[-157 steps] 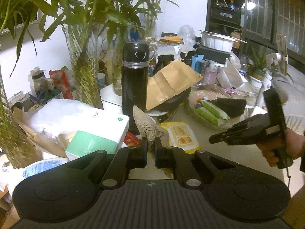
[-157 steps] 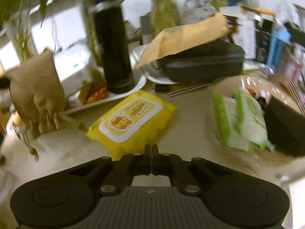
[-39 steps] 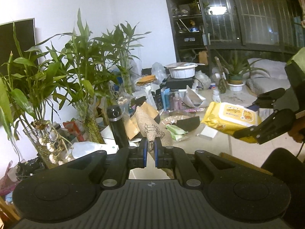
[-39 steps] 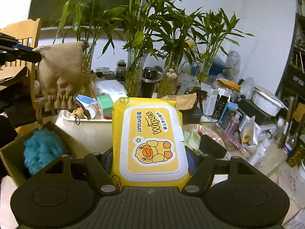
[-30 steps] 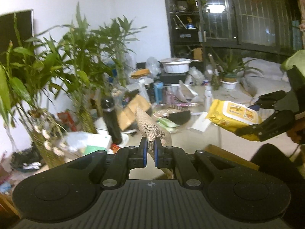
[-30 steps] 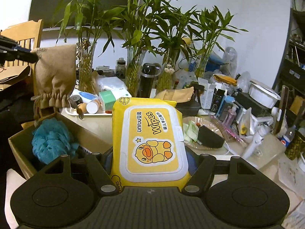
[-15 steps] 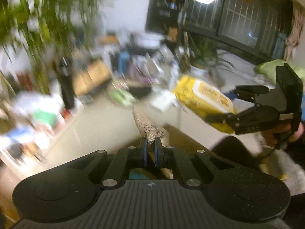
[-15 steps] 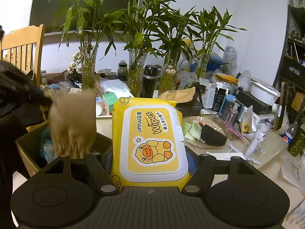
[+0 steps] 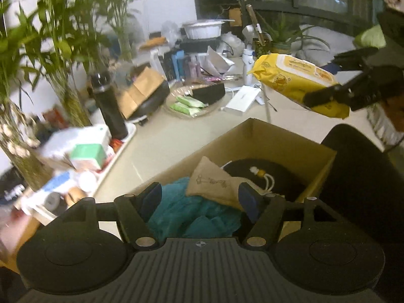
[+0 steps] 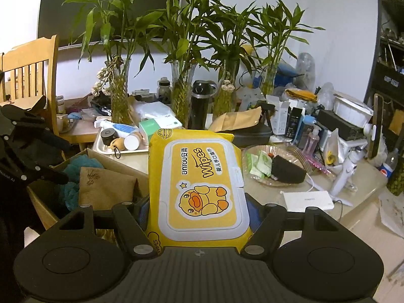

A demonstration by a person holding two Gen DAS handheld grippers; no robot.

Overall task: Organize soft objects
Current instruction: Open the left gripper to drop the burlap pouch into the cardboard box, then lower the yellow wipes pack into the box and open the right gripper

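Note:
A cardboard box stands below the table edge. In it lie a tan burlap pouch, a teal mesh sponge and a black round item. My left gripper is open and empty just above the box. My right gripper is shut on a yellow wipes pack, held in the air to the right of the box; the pack also shows in the left wrist view. The box and pouch show at the left of the right wrist view.
The table is crowded: bamboo vases, a black flask, a tray of small items, a glass plate with green packets and a black sponge, a white power bank. A wooden chair stands at the left.
My left gripper has opened and let go of the burlap pouch, which now lies in the box. The right gripper still holds the wipes pack in the air.

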